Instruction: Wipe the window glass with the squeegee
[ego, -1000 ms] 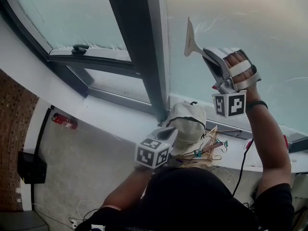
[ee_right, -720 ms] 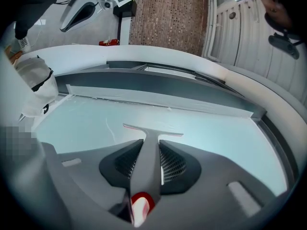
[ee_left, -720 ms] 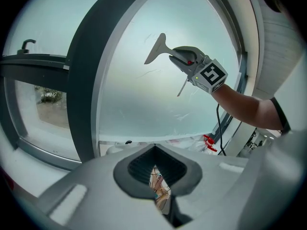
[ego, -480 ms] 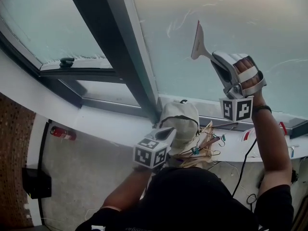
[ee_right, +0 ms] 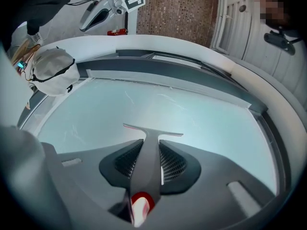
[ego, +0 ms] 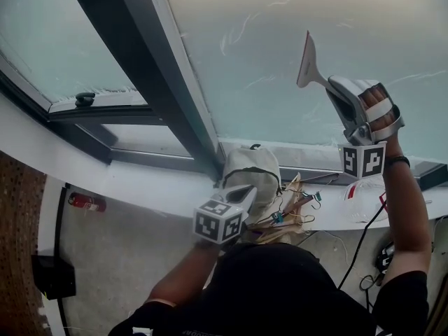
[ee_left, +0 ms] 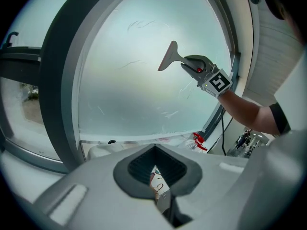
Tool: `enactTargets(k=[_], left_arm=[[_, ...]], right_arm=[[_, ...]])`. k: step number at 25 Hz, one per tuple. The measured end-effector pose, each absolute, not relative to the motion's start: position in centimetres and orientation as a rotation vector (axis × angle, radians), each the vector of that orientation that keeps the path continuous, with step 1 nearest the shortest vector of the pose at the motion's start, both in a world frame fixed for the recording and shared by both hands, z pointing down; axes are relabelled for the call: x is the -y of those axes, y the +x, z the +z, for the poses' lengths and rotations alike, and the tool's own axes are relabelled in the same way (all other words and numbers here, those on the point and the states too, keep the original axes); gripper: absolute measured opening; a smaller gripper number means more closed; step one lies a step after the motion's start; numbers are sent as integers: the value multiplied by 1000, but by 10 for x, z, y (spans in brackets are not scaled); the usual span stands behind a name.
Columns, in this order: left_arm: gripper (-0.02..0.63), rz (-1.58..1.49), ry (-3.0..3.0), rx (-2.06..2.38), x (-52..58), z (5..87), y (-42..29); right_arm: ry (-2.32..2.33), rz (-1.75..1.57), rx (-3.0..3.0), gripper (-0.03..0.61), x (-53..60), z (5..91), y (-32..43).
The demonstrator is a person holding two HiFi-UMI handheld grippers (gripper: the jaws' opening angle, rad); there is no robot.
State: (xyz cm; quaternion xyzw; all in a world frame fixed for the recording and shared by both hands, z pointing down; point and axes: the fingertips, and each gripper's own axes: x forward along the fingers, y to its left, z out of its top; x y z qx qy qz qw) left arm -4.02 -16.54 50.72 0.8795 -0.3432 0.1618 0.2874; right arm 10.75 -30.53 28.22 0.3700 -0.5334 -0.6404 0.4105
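- Our right claw (ee_right: 149, 164) is clamped on the squeegee (ee_right: 150, 145): grey T-shape, thin blade, red handle end.
- Its blade is up at the glass (ego: 266, 40), right of the dark frame (ego: 154, 68).
- Our left claw (ee_left: 156, 175) is narrow and empty, low by the sill (ego: 161, 184).

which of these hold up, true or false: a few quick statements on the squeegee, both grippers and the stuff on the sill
1. The right gripper is shut on the squeegee by its handle. True.
2. The left gripper holds a cloth against the glass. False: it sits low by the sill, its fingers together on nothing.
3. The squeegee's blade is against the dark frame between the panes. False: it is out on the right pane, clear of the frame.
4. A white fabric bundle with a dark strap lies on the sill below the glass. True.
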Motion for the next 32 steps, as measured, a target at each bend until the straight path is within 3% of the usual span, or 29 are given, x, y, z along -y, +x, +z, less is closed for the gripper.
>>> enactTargets(k=[18, 32], left_arm=[[0, 460, 2378, 877, 158, 508, -23], [0, 462, 2374, 892, 165, 506, -33]], right_arm=[[955, -1526, 1242, 123, 289, 270, 192], [979, -1526, 1293, 123, 278, 272, 171]])
